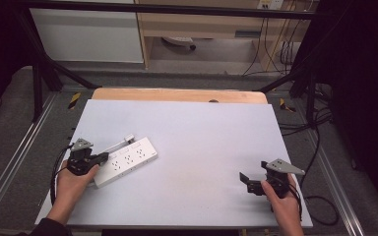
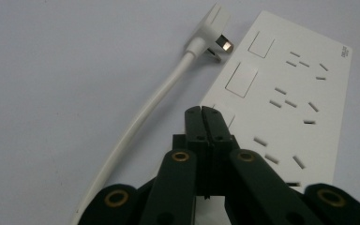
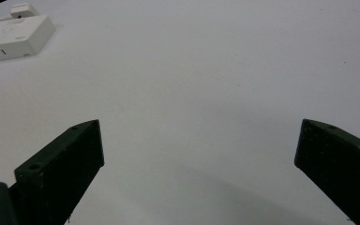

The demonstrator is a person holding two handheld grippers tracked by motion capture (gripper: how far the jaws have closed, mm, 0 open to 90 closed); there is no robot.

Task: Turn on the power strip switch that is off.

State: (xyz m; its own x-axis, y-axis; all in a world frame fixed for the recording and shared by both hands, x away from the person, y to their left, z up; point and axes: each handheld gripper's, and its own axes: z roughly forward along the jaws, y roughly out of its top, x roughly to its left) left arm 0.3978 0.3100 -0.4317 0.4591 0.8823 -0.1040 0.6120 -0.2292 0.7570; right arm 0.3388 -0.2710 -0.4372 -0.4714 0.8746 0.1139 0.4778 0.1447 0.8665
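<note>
A white power strip (image 1: 128,160) lies at an angle on the left half of the white table top (image 1: 192,132). Its white cable (image 2: 136,126) runs along its far side and ends in a plug (image 2: 213,33) next to the strip (image 2: 286,93). My left gripper (image 1: 103,157) is shut, with its tips over the strip's near end by a switch; the jaws press together with nothing between them (image 2: 201,110). My right gripper (image 1: 245,179) stands open over bare table at the right, nothing between its jaws (image 3: 199,140). The strip (image 3: 14,33) shows far off at its upper left.
The table top rests on a wooden board (image 1: 177,94) that sticks out at the back. Black frame bars (image 1: 44,69) and loose cables (image 1: 320,147) flank the table. A shelf unit (image 1: 202,29) stands behind it on the floor.
</note>
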